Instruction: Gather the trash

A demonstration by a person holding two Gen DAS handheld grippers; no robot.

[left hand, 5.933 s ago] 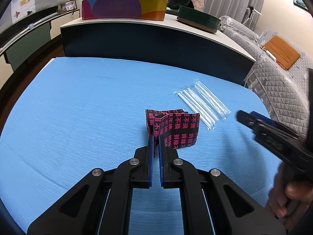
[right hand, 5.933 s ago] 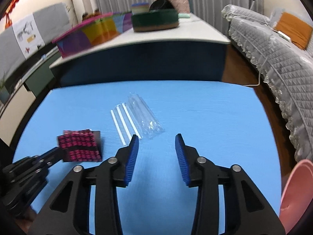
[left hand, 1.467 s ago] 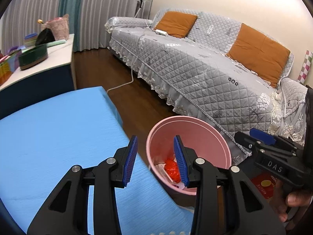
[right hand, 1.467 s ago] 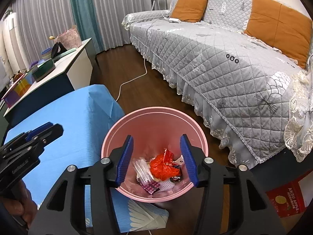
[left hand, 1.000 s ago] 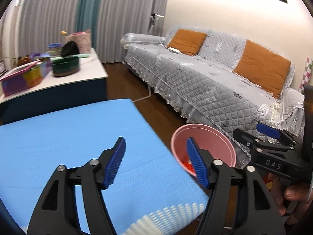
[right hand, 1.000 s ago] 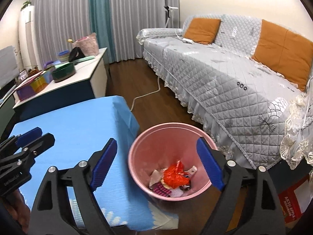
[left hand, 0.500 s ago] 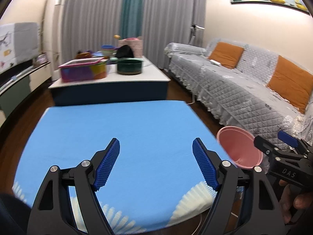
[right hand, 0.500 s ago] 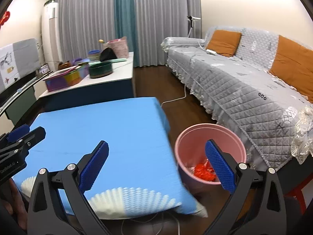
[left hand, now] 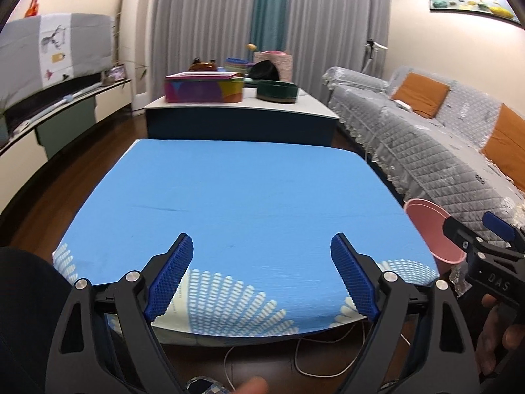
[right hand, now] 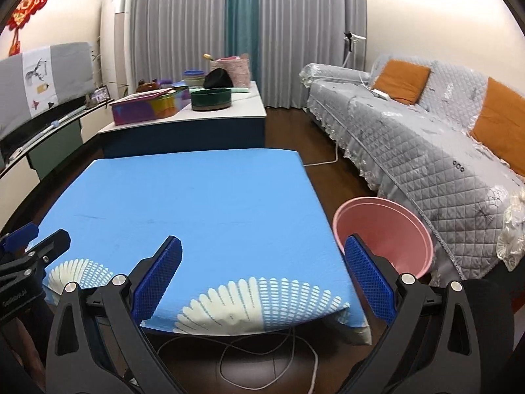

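Two handheld grippers face a desk (left hand: 249, 197) draped in a blue cloth with white fan motifs along its near edge. The left gripper (left hand: 261, 277) stands wide, its jaws having just been opening, with nothing between its blue pads; the right gripper (right hand: 262, 277) is likewise spread wide and empty, its jaws having opened further within the last second. The pink trash bin (right hand: 384, 233) sits on the floor just off the desk's right near corner, between the desk and a grey quilted sofa (right hand: 410, 138) with orange cushions; its contents cannot be seen from here. Beyond the desk's far edge, a white-topped counter (left hand: 242, 106) carries a multicoloured box (left hand: 203, 87) and a dark green round tin (left hand: 277, 90).
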